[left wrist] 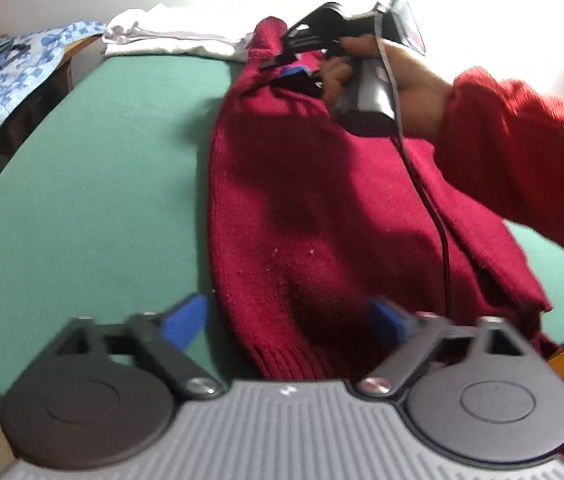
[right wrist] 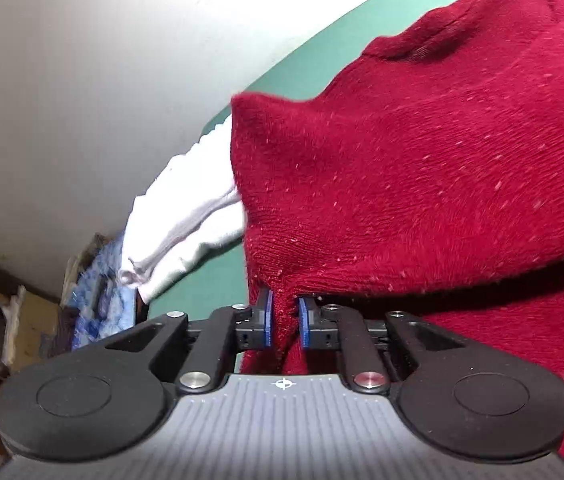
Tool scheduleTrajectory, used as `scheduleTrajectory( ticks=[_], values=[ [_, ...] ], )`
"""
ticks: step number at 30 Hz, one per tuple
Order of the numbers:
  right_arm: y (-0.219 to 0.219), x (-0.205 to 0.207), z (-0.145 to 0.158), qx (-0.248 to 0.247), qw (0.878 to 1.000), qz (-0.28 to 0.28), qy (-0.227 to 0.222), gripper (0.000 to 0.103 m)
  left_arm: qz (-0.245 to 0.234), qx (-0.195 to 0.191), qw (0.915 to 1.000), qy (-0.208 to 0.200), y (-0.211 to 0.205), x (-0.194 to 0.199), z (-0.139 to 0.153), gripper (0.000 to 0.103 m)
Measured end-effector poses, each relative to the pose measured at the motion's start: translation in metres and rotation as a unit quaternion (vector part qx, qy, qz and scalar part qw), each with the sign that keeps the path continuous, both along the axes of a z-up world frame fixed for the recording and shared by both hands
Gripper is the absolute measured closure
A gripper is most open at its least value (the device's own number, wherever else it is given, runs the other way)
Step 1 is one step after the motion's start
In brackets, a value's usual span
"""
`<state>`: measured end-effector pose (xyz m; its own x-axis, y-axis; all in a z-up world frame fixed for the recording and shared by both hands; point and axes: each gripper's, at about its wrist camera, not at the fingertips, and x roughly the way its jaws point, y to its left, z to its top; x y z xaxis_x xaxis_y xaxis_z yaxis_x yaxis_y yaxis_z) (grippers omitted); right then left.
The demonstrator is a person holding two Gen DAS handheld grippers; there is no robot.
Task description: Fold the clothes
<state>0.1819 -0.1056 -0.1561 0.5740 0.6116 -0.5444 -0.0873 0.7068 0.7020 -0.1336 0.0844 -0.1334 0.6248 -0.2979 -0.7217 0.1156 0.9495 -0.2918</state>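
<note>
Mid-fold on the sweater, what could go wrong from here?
1. The right claw pinches only a thin ridge of the dark red knitted sweater; a hard pull might slip it free.
2. The left claw is open at the ribbed hem, so that end could drag across the green table cover.
3. The held corner hangs close to the white folded cloth and may snag or shift it.
4. The black cable lies across the sweater and could get folded in.

Fuzzy, linty knit sweater [left wrist: 321, 208]; matt, perhaps felt, green table [left wrist: 102, 184].
</note>
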Motion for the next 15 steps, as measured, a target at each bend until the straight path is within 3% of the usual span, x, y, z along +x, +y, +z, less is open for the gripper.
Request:
scheduleTrajectory(
  ticks=[2, 3, 5, 6, 11, 15],
  values=[
    [-0.005, 0.002, 0.009, 0.001, 1.0, 0.005, -0.016, 0.09, 0.017, -0.017, 0.9997, 0.006, 0.006, 0.0, 0.002, 0.058],
    [-0.008, 0.004, 0.013, 0.002, 1.0, 0.009, -0.02, 0.09, 0.03, -0.027, 0.9991, 0.011, 0.008, 0.001, 0.002, 0.064],
    [-0.016, 0.006, 0.02, 0.009, 1.0, 0.017, -0.025, 0.09, 0.057, -0.053, 0.9969, 0.016, 0.011, -0.002, 0.002, 0.095],
    [-0.021, 0.007, 0.022, 0.014, 0.999, 0.02, -0.026, 0.09, 0.071, -0.065, 0.9952, 0.018, 0.013, -0.003, 0.002, 0.1],
    [-0.046, 0.014, 0.026, 0.044, 0.998, 0.039, -0.027, 0.09, 0.13, -0.054, 0.9899, 0.007, -0.004, -0.011, 0.015, 0.1],
    [-0.066, 0.021, 0.026, 0.051, 0.997, 0.05, -0.031, 0.09, 0.149, -0.035, 0.9881, -0.012, -0.028, -0.017, 0.034, 0.1]
  ],
)
